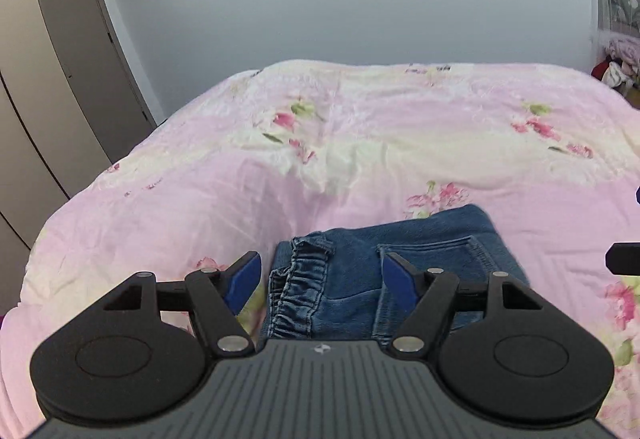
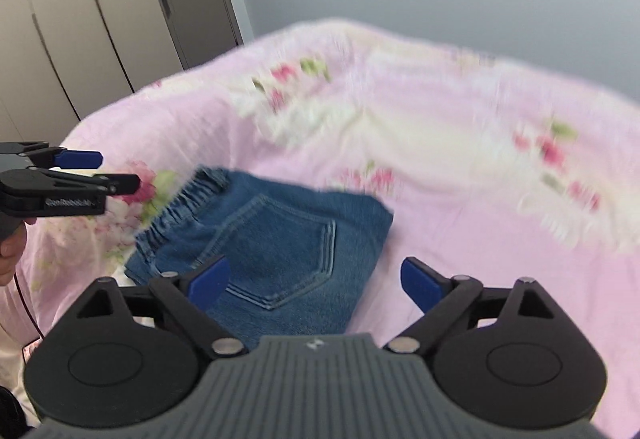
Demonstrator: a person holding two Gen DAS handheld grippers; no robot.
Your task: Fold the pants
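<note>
Both tools are empty. My left gripper (image 1: 322, 279) has its jaws spread with nothing between the blue pads (image 1: 244, 281), and my right gripper (image 2: 316, 281) stands spread wider still, also holding nothing. Both hang above the cloth and tilt down toward it.

I judge the fold as good as done, so the step in hand is to let go cleanly and back off. To do that well I keep both sets of jaws wide, lift clear without a pad catching a hem, and do not drag across the top layer, since denim this thick will shift as a stack if snagged. A last look for a loose edge is worth it.

The pants (image 2: 272, 243) lie folded into a compact block on the bed (image 1: 360, 143), back pocket (image 2: 276, 251) up. From the left wrist they sit just ahead and below, slightly toward the right finger, elastic waistband (image 1: 298, 279) nearest the left pad. From the right wrist they lie under the left finger, and the right pad is over bare sheet. The left tool shows at that view's left edge, beside the waistband end.
</note>
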